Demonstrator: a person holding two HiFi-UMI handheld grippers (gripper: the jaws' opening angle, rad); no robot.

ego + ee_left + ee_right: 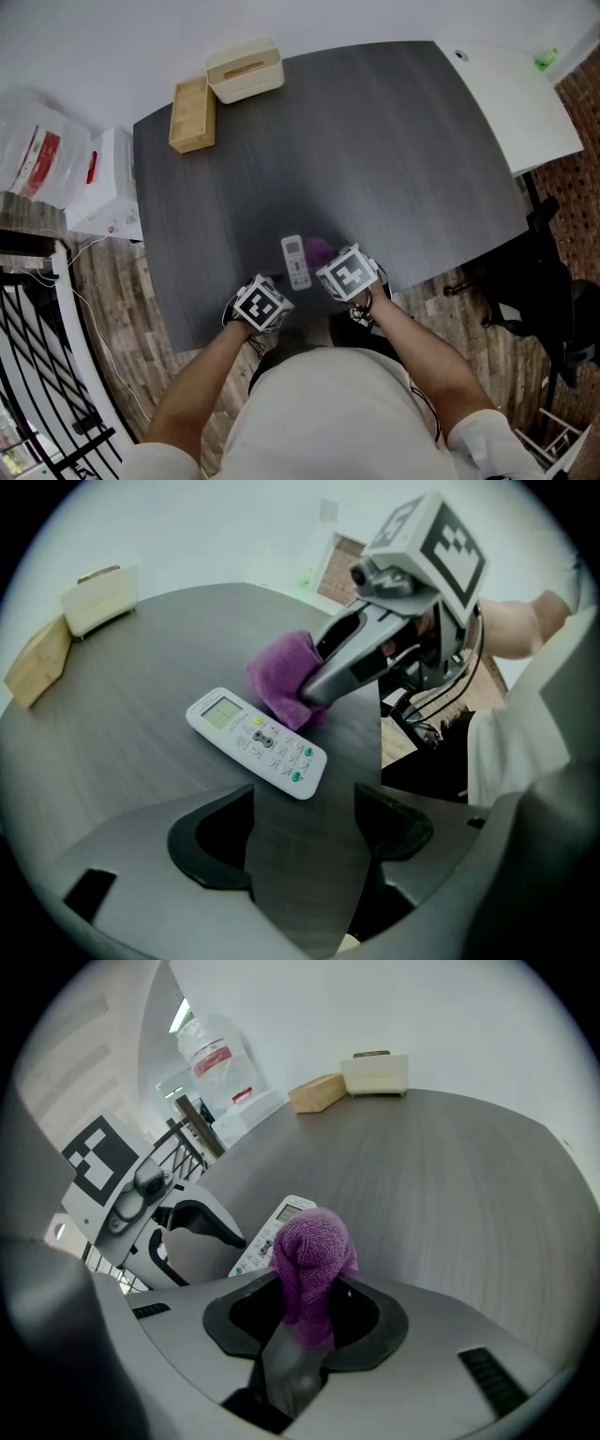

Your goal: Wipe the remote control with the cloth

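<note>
Dark grey wood-grain worktop [375, 141] over plank floor [122, 309]; person stands at its near edge, one claw per hand.

Left claw [302, 832]: released, jaws wide apart, only bare worktop between them. Touches nothing.

Right claw [305, 1321]: clenched on the purple cloth [312, 1260]. The cloth is bunched, and a rounded wad stands out past the jaw tips.

Remote control [257, 742]: white, lying flat with buttons up and the display end away from the person. It lies just ahead of the left claw's jaws, apart from them, and just left of the right claw's tips. The cloth wad sits at the remote's long edge on the right claw's side. Contact or a small gap: cannot tell.

Well ahead of both claws, at the far left corner: wooden box [192, 114] beside a cream tissue holder [245, 69].
</note>
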